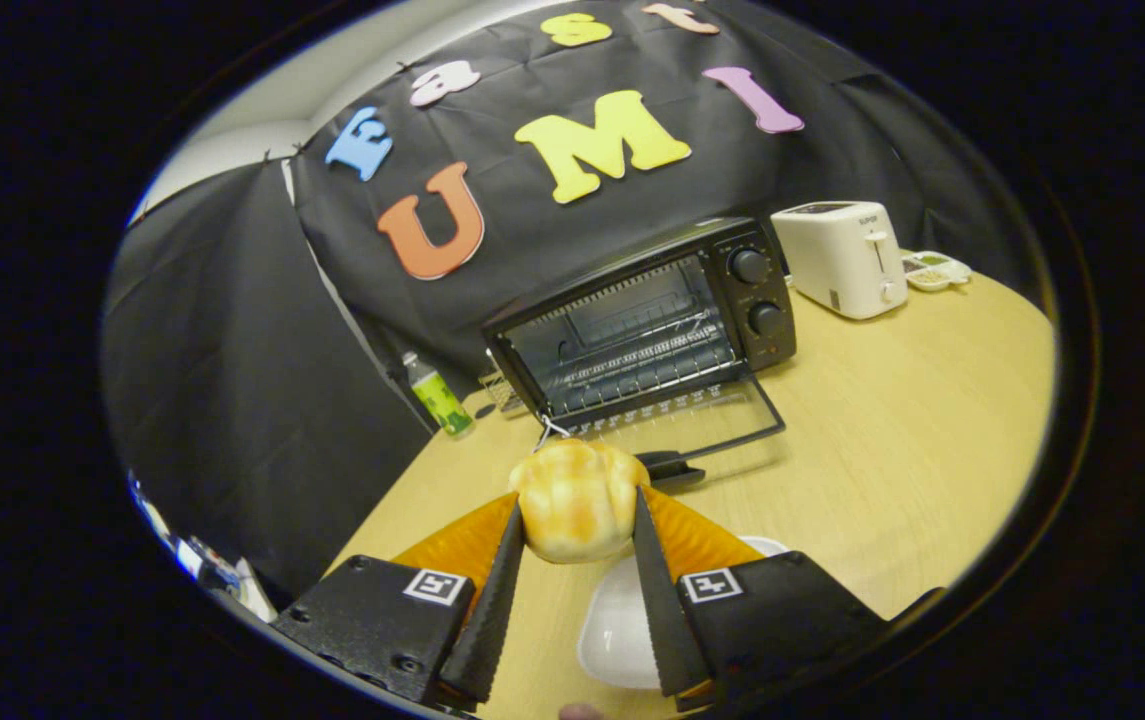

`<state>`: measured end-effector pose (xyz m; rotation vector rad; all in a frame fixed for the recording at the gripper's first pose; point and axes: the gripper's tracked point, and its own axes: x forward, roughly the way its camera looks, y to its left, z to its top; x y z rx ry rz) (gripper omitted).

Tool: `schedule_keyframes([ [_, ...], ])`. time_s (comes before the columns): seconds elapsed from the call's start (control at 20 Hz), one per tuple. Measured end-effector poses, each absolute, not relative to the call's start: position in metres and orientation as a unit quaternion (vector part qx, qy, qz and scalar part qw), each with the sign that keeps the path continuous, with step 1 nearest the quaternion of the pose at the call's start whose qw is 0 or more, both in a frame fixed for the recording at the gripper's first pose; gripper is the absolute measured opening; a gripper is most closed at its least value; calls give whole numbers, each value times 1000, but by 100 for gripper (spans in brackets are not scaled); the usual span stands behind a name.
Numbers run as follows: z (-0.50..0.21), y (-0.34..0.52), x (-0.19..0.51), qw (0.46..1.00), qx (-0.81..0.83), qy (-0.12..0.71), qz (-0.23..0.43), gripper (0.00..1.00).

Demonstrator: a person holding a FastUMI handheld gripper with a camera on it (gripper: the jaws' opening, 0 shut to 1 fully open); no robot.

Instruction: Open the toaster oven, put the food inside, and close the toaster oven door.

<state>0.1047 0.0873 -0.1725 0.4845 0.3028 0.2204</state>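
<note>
A wooden table [892, 430] with a curved edge stands against black cloth walls [232, 380]; a pale ceiling [352, 90] shows above them. A white pop-up toaster [842, 258] and a small divided dish [937, 270] sit toward the far side; a green-labelled bottle [439, 395] stands at the cloth's foot.

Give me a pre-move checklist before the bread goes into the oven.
1. Grip: gripper has both fingers pressed on the bread roll, lifted above the white plate. Ok.
2. Door: toaster oven door is folded down flat on the table. Ok.
3. Rack: wire rack inside looks bare. Ok.
4. Path: straight line from roll to opening crosses only the door and its handle. Ok.
5. Clearance: whether the roll fits under the top of the opening. Cannot tell.
6. Neighbours: white toaster and green bottle stand off to the sides. Ok.
</note>
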Motion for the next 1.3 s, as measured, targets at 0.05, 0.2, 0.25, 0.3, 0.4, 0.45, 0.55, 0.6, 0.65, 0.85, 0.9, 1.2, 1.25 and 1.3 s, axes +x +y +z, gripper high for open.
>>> schedule_keyframes([
  [0.05, -164, 90, 114, 949, 256, 145, 109, 64],
  [0.2, -142, 84, 150, 945, 287, 126, 92, 64],
  [0.25, -138, 82, 163, 945, 290, 121, 86, 64],
  [0.3, -136, 80, 177, 945, 295, 119, 79, 64],
  [0.4, -137, 79, 206, 942, 302, 126, 68, 64],
  [0.45, -138, 77, 218, 943, 301, 129, 61, 64],
  [0.55, -143, 73, 243, 942, 303, 133, 46, 64],
  [0.6, -144, 70, 256, 942, 306, 134, 40, 64],
  [0.65, -147, 67, 269, 942, 305, 135, 32, 64],
  [0.85, -154, 62, 312, 950, 278, 140, 6, 64],
  [0.9, -152, 62, 322, 952, 273, 137, 0, 64],
  [1.2, -167, 51, 366, 958, 244, 149, -39, 65],
  [1.25, -171, 51, 371, 960, 235, 148, -42, 64],
  [1.3, -174, 51, 374, 960, 231, 149, -46, 64],
])
